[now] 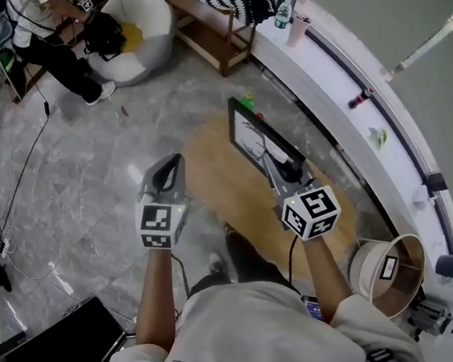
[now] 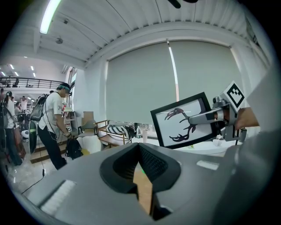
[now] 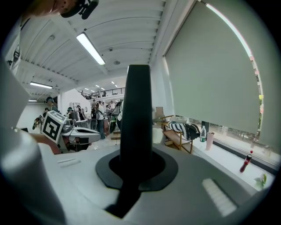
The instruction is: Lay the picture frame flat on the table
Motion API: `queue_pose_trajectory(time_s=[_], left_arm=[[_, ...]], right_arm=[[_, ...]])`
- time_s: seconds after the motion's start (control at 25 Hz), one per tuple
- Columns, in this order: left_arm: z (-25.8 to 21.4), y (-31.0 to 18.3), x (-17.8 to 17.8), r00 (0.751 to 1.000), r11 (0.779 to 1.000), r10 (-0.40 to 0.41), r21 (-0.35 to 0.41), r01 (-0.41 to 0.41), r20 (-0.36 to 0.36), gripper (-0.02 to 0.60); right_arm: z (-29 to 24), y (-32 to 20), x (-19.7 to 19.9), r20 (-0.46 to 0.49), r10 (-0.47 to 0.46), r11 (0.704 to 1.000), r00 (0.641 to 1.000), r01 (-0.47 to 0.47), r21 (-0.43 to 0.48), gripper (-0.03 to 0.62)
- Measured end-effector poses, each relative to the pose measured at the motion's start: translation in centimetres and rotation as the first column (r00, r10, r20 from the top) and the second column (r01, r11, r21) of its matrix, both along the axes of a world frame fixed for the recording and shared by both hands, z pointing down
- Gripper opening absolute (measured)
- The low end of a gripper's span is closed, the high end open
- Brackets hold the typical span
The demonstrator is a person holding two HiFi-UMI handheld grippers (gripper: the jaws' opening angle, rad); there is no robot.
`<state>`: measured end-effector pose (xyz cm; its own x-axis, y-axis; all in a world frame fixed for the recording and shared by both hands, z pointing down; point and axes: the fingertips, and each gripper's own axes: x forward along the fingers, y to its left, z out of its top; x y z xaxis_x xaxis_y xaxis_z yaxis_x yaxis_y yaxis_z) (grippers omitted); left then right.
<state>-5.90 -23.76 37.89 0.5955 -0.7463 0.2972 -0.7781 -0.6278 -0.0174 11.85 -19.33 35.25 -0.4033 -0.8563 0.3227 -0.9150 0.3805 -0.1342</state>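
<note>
picture frame [image 1: 249,136] is up on edge and tilted over the far side of the round wooden table [image 1: 214,182], not lying flat. we can't tell whether its lower edge touches the tabletop. our right gripper [image 1: 276,161] is clamped on the frame's near edge, and in the right gripper view the black edge rises straight out from between the closed jaws. in the left gripper view we see its white face with a black drawing [image 2: 175,113]. our left gripper [image 1: 173,165] hovers over the table's left side, apart from the frame, tips together and holding nothing.
</note>
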Motion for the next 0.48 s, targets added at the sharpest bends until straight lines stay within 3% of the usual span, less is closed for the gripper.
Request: queue_pose_trajectory(time_s=[0.48], left_arm=[[5.0, -6.0, 0.6, 1.000, 0.996, -0.027, -0.084, 0.028, 0.016, 0.011]], right_arm=[[5.9, -6.3, 1.4, 0.016, 0.002, 0.996, 1.000, 0.000, -0.087, 0.014]])
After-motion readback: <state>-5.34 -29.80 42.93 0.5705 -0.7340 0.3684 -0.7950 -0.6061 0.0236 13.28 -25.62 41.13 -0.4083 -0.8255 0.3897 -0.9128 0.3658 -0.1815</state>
